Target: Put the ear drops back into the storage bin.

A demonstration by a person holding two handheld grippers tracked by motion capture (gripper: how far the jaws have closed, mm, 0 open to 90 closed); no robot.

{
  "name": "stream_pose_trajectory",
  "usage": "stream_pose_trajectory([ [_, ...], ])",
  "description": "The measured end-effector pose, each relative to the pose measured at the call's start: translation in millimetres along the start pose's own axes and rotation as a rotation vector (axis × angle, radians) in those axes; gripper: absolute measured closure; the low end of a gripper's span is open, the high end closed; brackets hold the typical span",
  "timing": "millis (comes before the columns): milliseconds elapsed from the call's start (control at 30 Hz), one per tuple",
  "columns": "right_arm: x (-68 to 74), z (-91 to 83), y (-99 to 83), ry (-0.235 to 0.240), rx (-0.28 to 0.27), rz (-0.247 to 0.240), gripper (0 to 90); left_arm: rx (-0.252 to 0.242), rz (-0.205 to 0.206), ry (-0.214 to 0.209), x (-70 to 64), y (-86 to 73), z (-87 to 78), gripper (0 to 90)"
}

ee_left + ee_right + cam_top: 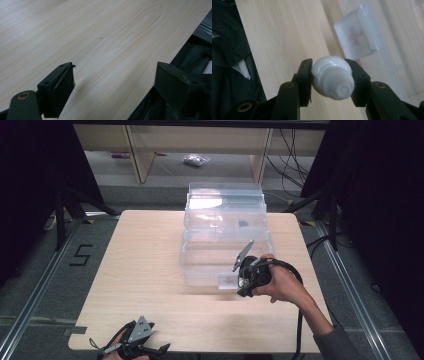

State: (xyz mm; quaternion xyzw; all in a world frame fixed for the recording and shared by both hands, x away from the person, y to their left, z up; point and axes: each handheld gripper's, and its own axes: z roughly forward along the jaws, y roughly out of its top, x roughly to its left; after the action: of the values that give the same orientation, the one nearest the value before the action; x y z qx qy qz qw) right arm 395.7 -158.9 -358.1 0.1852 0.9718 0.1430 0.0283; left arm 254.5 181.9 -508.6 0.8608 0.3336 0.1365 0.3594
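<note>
Your right gripper (331, 77) had the white tube (333, 78) pinched by its cap end, just off the clear drawer box (225, 240) near the table's (150, 270) right edge. Round cap, so it could've squirted out sideways. Left gripper (115, 90) sat wide apart, holding nothing, at the near-left corner.

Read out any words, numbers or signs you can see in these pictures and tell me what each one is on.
"5": a dark numeral on the grey floor left of the table.
A reddish mark behind the frosted latch tab of the clear plastic box: too blurred to read.
No print can be made out on the white bottle clamped in the right gripper, nor on the left gripper.
</note>
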Motion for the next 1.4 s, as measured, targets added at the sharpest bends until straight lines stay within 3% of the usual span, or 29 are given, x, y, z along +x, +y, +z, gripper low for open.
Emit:
stream_pose_trajectory([
  [100, -4.0, -7.1, -0.1, -0.002, -0.005, 0.003, 60.3, 0.000, -0.020, -0.001, 0.0, 0.0, 0.2, 15.7],
  [200, -9.3, -15.4, 0.0, -0.004, 0.001, 0.019, 60.2, -0.001, -0.002, -0.001, -0.1, -0.1, 0.2, 15.8],
  [500, -28.2, -30.2, -2.2, -0.021, -0.020, 0.040, 60.3, 0.001, -0.018, -0.002, 0.2, 0.1, 0.0, 15.7],
  [567, -33.7, -33.0, -4.0, -0.028, -0.016, 0.061, 60.3, 0.003, -0.002, -0.004, 0.3, 0.1, -0.2, 15.7],
  [667, -41.3, -35.6, -6.2, -0.035, -0.011, 0.096, 60.3, 0.000, -0.021, -0.002, 0.0, 0.1, 0.3, 15.7],
  [800, -53.1, -38.1, -7.8, -0.049, -0.010, 0.114, 60.3, 0.005, -0.005, -0.003, 0.6, 0.0, -0.1, 15.7],
  [833, -56.1, -38.0, -8.4, -0.049, -0.013, 0.126, 60.3, 0.002, -0.017, -0.002, 0.5, 0.1, 0.2, 15.7],
  [933, -67.4, -36.2, -9.7, -0.058, -0.008, 0.142, 60.3, 0.003, -0.003, -0.005, 0.4, 0.3, -0.2, 15.7],
  [1000, -74.0, -34.0, -10.1, -0.065, -0.001, 0.154, 60.3, -0.001, -0.025, -0.007, -0.1, -0.3, 1.0, 15.8],
  [1033, -77.8, -32.9, -10.4, -0.073, -0.001, 0.160, 60.3, 0.012, 0.002, -0.014, 1.5, 0.4, -0.6, 15.7],
  [1133, -89.0, -28.7, -11.5, -0.080, 0.005, 0.182, 60.3, 0.001, -0.021, -0.006, 0.2, -0.2, 0.5, 15.8],
  [1267, -98.7, -20.2, -10.3, -0.084, 0.036, 0.233, 60.3, 0.001, -0.008, -0.004, 1.1, 0.4, -0.3, 15.7],
  [1333, -104.0, -15.3, -9.6, -0.091, 0.048, 0.235, 60.3, 0.001, -0.022, -0.007, 0.4, -0.3, 0.6, 15.8],
  [1400, -109.0, -10.8, -9.1, -0.091, 0.061, 0.242, 60.3, 0.001, -0.011, -0.003, 1.2, 0.1, 0.0, 15.7],
])
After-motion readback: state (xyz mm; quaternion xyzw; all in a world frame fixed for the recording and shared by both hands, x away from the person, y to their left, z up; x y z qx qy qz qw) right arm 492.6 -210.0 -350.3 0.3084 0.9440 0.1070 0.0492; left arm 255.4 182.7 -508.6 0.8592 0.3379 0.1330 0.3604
